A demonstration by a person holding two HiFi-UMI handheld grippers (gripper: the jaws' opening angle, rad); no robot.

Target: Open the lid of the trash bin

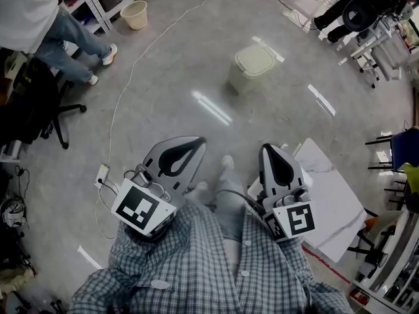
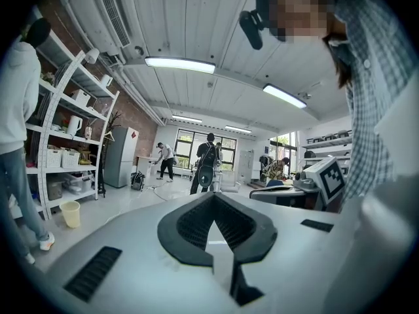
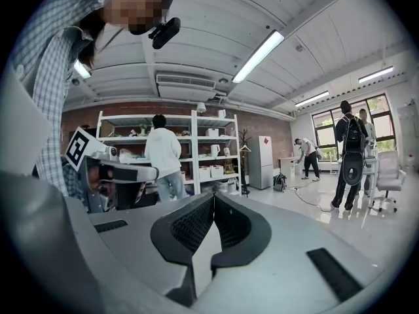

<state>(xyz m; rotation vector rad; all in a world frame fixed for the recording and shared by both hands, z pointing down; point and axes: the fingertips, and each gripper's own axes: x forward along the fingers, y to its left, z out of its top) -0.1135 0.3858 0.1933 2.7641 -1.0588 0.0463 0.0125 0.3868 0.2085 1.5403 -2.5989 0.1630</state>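
Note:
The trash bin (image 1: 254, 64) is a small pale bin with a cream lid lying closed; it stands on the grey floor well ahead of me, in the head view only. My left gripper (image 1: 196, 141) is held close to my body, far short of the bin, its jaws shut together on nothing. My right gripper (image 1: 267, 148) is beside it, also shut and empty. In the left gripper view the left gripper (image 2: 213, 195) points across the room, tips meeting. In the right gripper view the right gripper (image 3: 213, 195) does the same, toward the shelves.
A person (image 1: 39, 18) stands at shelving at top left, near a beige wastebasket (image 1: 135, 14) and a black office chair (image 1: 39, 106). A cable (image 1: 131, 70) runs across the floor to a power strip (image 1: 103, 174). White boards (image 1: 334, 205) lie at my right.

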